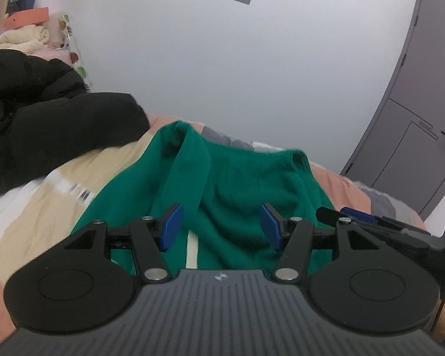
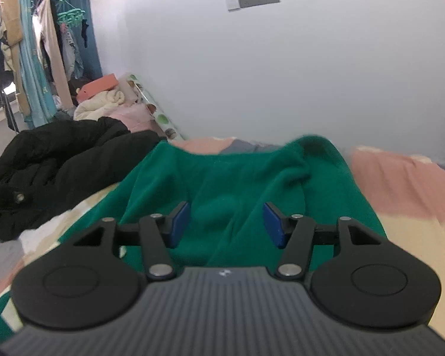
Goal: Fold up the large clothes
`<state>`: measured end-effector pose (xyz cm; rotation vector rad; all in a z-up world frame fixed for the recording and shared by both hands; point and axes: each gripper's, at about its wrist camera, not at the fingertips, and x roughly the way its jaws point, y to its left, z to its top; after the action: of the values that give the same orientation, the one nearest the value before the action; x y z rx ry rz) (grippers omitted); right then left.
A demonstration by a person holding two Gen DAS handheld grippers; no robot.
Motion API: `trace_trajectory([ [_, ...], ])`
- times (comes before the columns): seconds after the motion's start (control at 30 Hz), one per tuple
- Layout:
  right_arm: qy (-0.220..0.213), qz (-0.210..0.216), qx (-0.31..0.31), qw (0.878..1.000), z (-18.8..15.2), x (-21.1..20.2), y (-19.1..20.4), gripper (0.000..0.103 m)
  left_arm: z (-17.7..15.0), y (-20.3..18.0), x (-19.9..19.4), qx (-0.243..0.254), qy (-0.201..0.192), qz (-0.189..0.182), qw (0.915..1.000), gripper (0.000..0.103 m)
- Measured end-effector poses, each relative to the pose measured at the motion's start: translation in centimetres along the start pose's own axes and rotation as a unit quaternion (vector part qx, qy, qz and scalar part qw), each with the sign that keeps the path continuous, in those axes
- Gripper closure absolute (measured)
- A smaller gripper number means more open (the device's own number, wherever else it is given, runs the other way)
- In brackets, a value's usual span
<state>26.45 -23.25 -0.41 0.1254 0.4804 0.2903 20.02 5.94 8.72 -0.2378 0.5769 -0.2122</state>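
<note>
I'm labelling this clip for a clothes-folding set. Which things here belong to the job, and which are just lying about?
Part of the job:
green garment, spread on the bed
left claw, open, nothing between its pads
right claw, open, nothing between its pads

Just lying about:
black padded jacket
cream blanket heap
hanging clothes
patchwork bedspread
grey door

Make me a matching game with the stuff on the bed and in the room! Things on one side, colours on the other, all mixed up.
Things:
1. garment lying in front of both grippers
2. puffy coat heaped on the bed
3. door
4. gripper pads

Colours:
A. grey
B. blue
C. green
D. black

Pairs: 1-C, 2-D, 3-A, 4-B
</note>
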Motion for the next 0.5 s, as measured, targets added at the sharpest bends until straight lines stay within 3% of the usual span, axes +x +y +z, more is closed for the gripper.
trace_trajectory([
  [0.23,-0.007,-0.008,0.011,1.0,-4.7,-3.5,1.2,0.037,-4.7,0.9,-3.5,0.004,0.004,0.005,1.0,0.04],
  [0.37,0.013,0.001,0.036,0.999,-7.9,-3.0,1.2,0.037,-6.8,1.0,-3.7,0.013,0.008,-0.006,0.9999,0.04],
  [0.5,0.03,-0.001,0.029,0.999,-8.5,-1.7,2.3,0.037,-7.3,1.6,-3.3,0.007,0.025,-0.019,0.9995,0.04],
])
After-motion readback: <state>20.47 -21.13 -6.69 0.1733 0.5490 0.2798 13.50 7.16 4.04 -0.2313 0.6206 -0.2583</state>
